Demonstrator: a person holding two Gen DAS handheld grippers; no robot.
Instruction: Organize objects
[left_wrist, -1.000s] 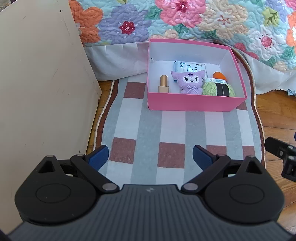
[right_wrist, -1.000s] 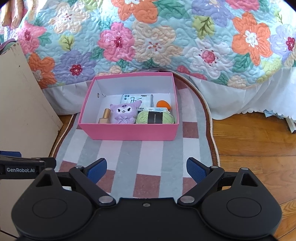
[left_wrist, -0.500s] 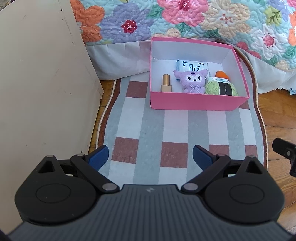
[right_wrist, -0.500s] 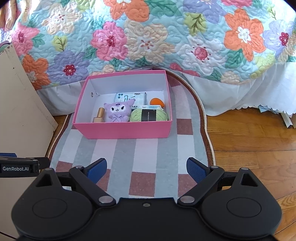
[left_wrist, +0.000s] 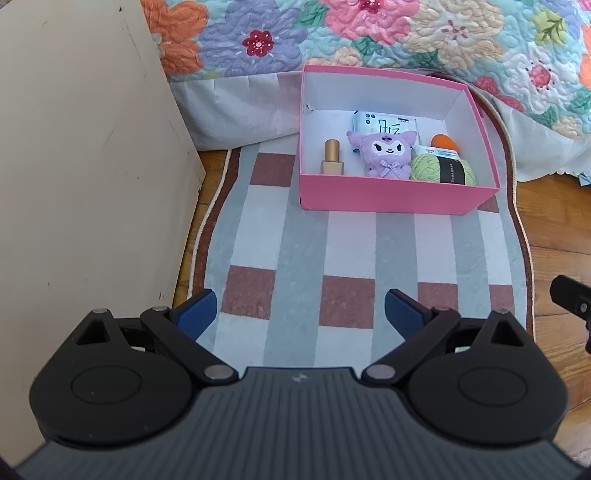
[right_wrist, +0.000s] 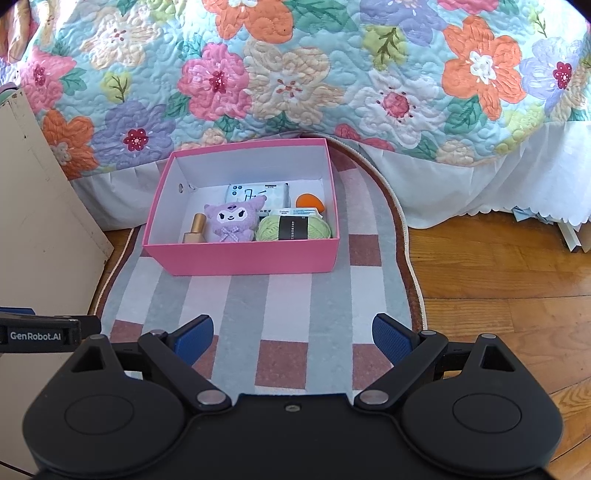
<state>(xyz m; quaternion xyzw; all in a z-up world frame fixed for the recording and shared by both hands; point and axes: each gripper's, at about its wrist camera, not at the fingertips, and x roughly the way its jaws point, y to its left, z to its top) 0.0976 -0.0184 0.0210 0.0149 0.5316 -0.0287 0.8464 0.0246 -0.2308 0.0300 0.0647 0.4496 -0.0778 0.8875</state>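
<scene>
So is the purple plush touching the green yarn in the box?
Cannot tell. In the right wrist view the plush and yarn meet edge to edge with no visible gap, but one may simply overlap the other; the left wrist view looks the same.

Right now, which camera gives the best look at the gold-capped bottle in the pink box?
The left wrist view: the gold-capped bottle stands upright in full sight, cap and base, inside the pink box. In the right wrist view the bottle is partly cut off by the box's front wall, so only its cap and shoulders show.
</scene>
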